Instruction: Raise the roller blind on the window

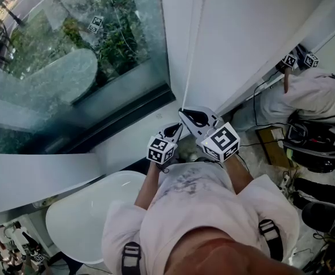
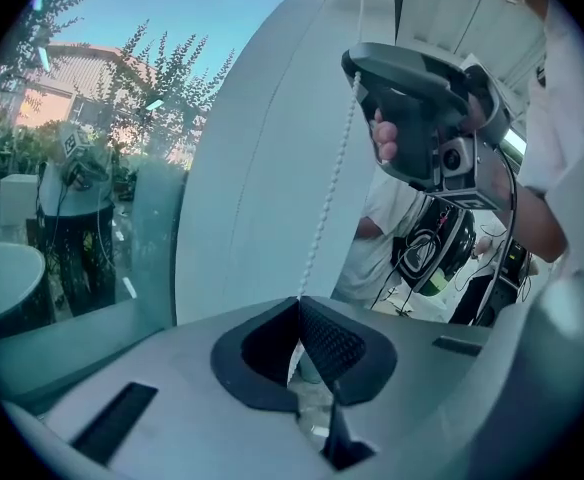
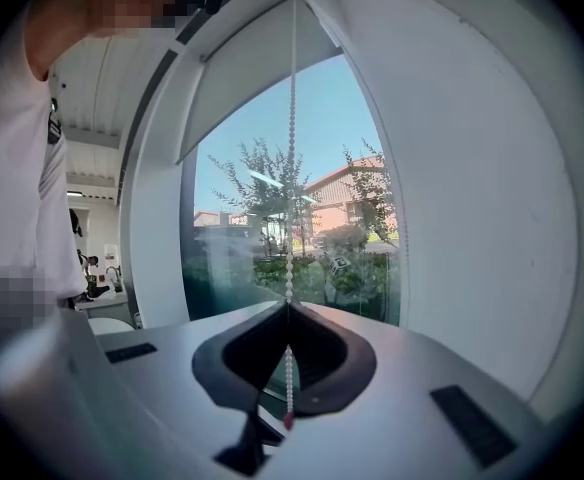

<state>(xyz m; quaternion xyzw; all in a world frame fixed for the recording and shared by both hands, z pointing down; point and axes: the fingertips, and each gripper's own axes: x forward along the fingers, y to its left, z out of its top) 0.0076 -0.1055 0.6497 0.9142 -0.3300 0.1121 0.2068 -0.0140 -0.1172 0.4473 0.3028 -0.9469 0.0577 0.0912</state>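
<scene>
The bead chain point(image 3: 291, 168) is clamped in the closed jaws of both the left gripper point(image 2: 298, 306) and the right gripper point(image 3: 289, 306). Its long axis runs vertically, toward 12 o'clock from each pair of jaws, up to the roller blind point(image 3: 262, 68), which is partly lowered over the window point(image 1: 70, 67). The right gripper is set higher on the chain, nearer the blind. A second person point(image 1: 311, 96) is seen at 3 o'clock, well apart. Nothing is seen blocking the chain.

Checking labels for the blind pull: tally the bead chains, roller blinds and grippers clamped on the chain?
bead chain: 1
roller blind: 1
grippers shut on the chain: 2 (left gripper, right gripper)
total: 4
</scene>
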